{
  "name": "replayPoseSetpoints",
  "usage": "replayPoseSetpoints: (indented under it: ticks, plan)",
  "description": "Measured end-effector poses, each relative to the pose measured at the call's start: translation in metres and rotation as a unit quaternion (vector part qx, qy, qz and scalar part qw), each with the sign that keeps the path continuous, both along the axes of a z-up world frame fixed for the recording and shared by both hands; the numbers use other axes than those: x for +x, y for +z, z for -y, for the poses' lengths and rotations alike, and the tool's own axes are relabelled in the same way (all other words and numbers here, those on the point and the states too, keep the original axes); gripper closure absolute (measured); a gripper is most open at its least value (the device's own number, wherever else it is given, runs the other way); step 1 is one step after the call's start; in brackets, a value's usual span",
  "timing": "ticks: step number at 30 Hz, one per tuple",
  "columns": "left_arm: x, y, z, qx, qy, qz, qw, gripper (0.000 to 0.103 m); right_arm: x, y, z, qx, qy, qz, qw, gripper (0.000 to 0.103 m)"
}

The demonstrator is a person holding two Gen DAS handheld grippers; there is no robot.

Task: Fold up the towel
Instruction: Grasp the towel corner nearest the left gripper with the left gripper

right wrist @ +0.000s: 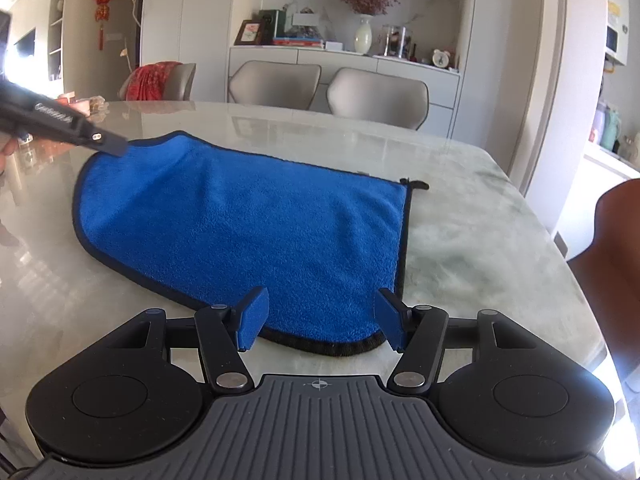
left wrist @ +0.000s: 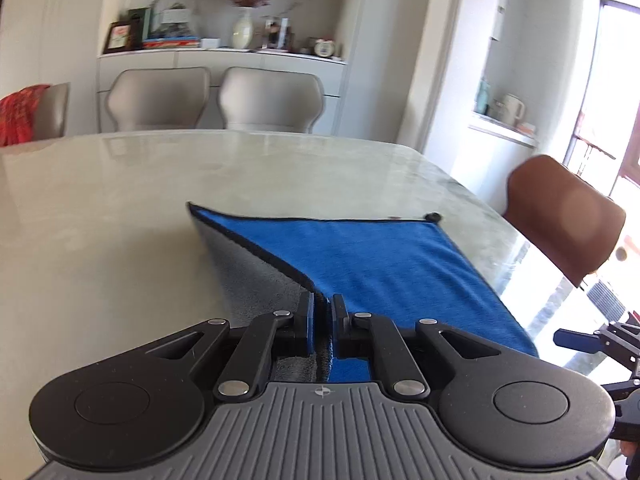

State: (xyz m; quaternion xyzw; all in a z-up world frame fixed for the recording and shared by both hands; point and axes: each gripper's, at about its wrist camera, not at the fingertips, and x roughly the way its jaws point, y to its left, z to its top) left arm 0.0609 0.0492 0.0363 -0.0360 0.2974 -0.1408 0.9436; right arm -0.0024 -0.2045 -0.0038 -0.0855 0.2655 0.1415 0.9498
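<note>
A blue towel (right wrist: 248,224) with a dark bound edge lies on the pale marble table (right wrist: 472,216), most of it flat, its far right corner ending in a small dark loop (right wrist: 418,184). The left tongs (left wrist: 322,320) are clenched on the towel's edge: the two blue pads are drawn almost together with a fold of cloth pinched between them, and from that grip the fabric rises off the table, showing its grey underside (left wrist: 256,276) on the left and its blue face (left wrist: 380,260) on the right. In the right wrist view the same left tongs (right wrist: 114,146) reach in from the left and hold the towel's far left corner lifted, so the cloth slopes down from there to the table. The right tongs (right wrist: 320,318) are released, their pads spread wide on either side of the towel's near edge, hovering just above it without gripping anything. Two grey chairs (right wrist: 328,88) stand at the far side of the table, and a brown chair (left wrist: 564,216) stands at the right end.
</note>
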Motion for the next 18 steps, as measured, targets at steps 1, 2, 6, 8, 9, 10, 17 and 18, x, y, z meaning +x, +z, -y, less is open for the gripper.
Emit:
replayPoseSetpoints:
  ticks: [1, 2, 6, 8, 9, 10, 17, 18]
  plan:
    - [0.004, 0.001, 0.01, 0.002, -0.01, 0.001, 1.0, 0.096, 0.001, 0.0, 0.003, 0.004, -0.002, 0.0, 1.0, 0.043]
    - [0.007, 0.003, 0.019, 0.001, -0.019, 0.003, 0.9998, 0.096, 0.002, 0.0, 0.006, 0.007, -0.005, -0.001, 1.0, 0.043]
    - [0.014, 0.007, 0.055, 0.005, -0.056, 0.008, 0.9984, 0.096, 0.005, -0.002, 0.023, 0.019, -0.021, -0.007, 1.0, 0.043]
    - [0.017, 0.007, 0.078, 0.006, -0.081, 0.008, 0.9966, 0.096, 0.006, -0.003, 0.032, 0.026, -0.027, -0.008, 0.999, 0.043]
    - [0.018, 0.006, 0.087, 0.006, -0.093, 0.007, 0.9957, 0.096, 0.007, -0.003, 0.038, 0.032, -0.031, -0.008, 0.999, 0.043]
    - [0.019, 0.003, 0.096, 0.008, -0.102, 0.003, 0.9947, 0.096, 0.008, -0.003, 0.043, 0.038, -0.036, -0.009, 0.999, 0.043]
    - [0.026, -0.024, 0.143, 0.019, -0.147, -0.03, 0.9885, 0.096, 0.013, -0.01, 0.071, 0.062, -0.05, -0.018, 0.997, 0.043]
    - [0.026, -0.027, 0.146, 0.021, -0.152, -0.034, 0.9876, 0.096, 0.012, -0.011, 0.073, 0.064, -0.05, -0.019, 0.996, 0.043]
